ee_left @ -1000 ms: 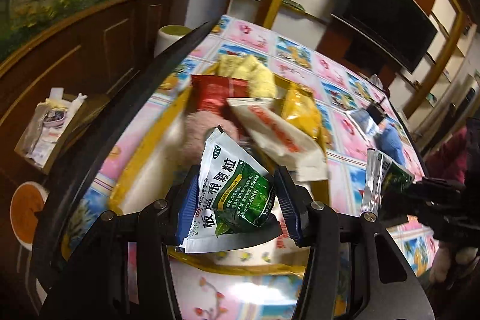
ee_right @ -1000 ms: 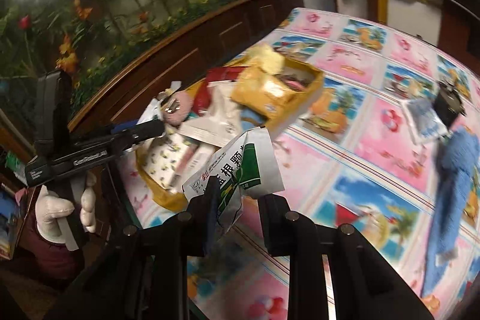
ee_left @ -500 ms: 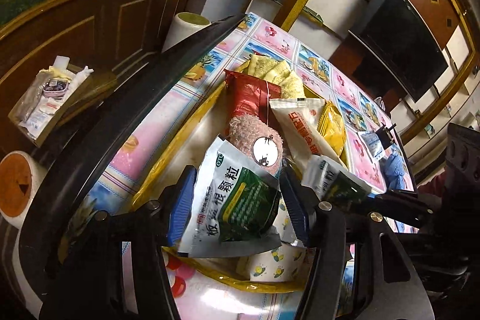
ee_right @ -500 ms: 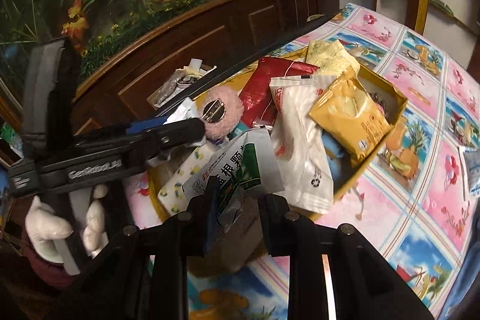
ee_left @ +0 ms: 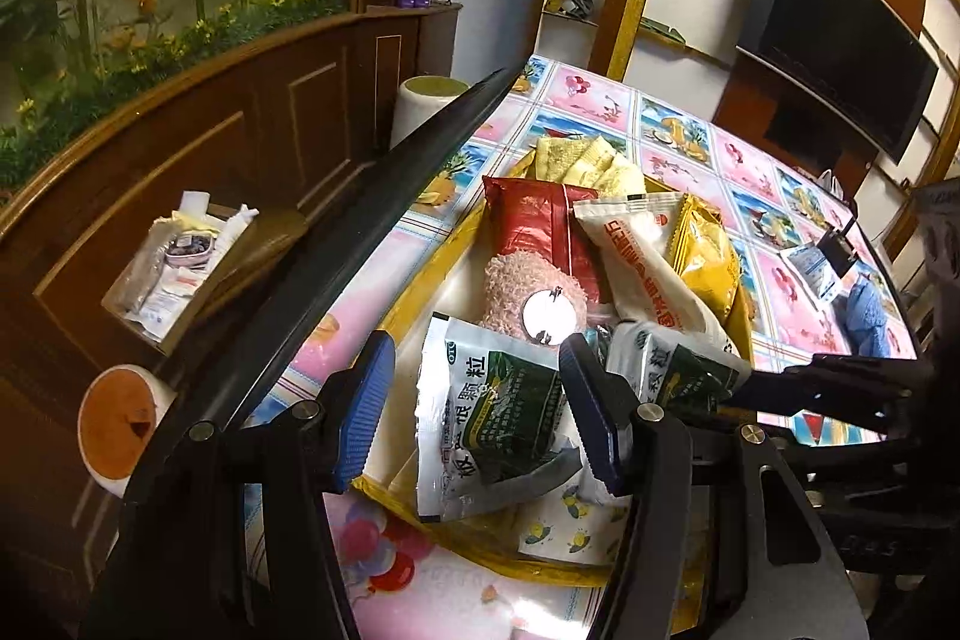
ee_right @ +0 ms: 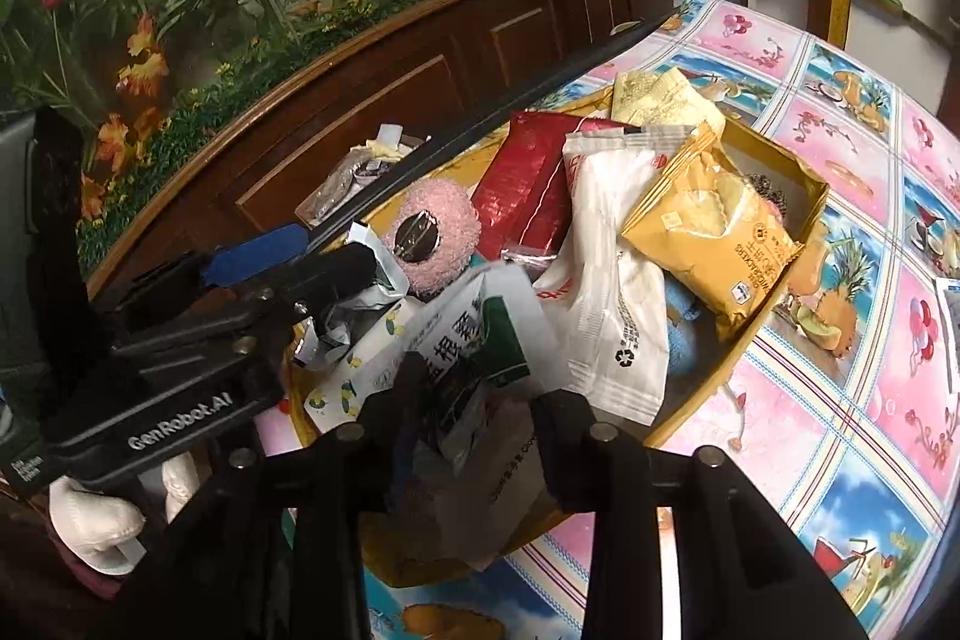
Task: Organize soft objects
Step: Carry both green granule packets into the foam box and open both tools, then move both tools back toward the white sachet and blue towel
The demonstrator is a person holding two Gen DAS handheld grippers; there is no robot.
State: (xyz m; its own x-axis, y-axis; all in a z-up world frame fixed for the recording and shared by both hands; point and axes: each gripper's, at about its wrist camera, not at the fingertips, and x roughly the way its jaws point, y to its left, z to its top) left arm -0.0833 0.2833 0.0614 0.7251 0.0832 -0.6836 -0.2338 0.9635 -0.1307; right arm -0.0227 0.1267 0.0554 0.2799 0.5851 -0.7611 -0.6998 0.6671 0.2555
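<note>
An open yellow box [ee_left: 414, 292] on the table holds a pink plush [ee_left: 528, 286], a red packet [ee_left: 534, 220], a white packet [ee_left: 642, 256] and a yellow snack bag [ee_left: 702, 256]. A green-and-white sachet [ee_left: 492, 412] lies at the box's near end between the blue pads of my left gripper [ee_left: 480, 418], which stand clear of it. A second sachet [ee_right: 474, 358] rests on the pile between the fingers of my right gripper [ee_right: 480, 406], whose jaws are opening around it. The left gripper's body hides part of the box [ee_right: 816, 196] in the right wrist view.
A blue cloth [ee_left: 864, 316] and a small clipped packet [ee_left: 822, 262] lie on the patterned tablecloth to the right. The table's black edge [ee_left: 360, 244] runs along the left. Beyond it are a wooden ledge with clutter [ee_left: 180, 256] and a white cylinder [ee_left: 429, 100]. A gloved hand [ee_right: 90, 526] holds the left gripper.
Both grippers came in over the box. The left jaws widened and its sachet now lies loose in the box. The right gripper carried its sachet onto the pile and its fingers have spread.
</note>
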